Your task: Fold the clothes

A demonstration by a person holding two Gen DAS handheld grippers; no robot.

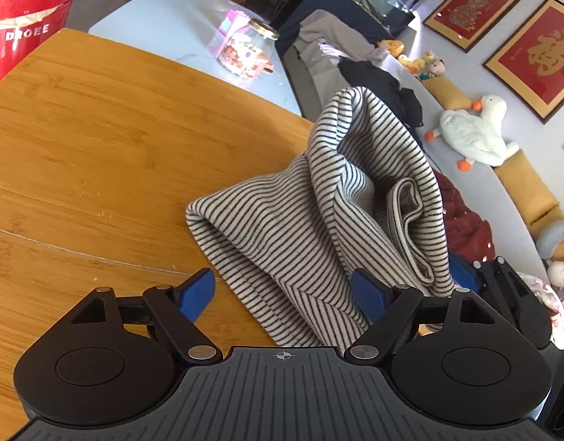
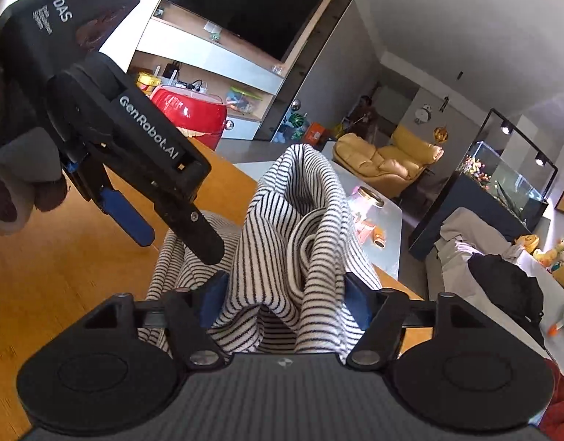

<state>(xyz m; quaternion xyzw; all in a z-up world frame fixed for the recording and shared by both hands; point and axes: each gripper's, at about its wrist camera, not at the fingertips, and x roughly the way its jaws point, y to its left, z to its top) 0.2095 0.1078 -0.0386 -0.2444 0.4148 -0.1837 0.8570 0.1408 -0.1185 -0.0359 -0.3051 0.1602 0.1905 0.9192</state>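
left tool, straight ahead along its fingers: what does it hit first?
Most likely the striped garment: it lies between the left tool fingers' line and rises just ahead, bunched on the wooden table. The pads do not appear to press it. How far ahead the cloth stands is hard to judge in the fisheye view.

Soft striped knit cloth (image 1: 282,228) lies on a smooth, satin-finished wooden table (image 1: 98,139).

Your garment (image 1: 293,228) is white with thin black stripes. It lies on an orange-brown wooden table (image 1: 98,128). Your grippers' pads (image 1: 197,290) are blue.
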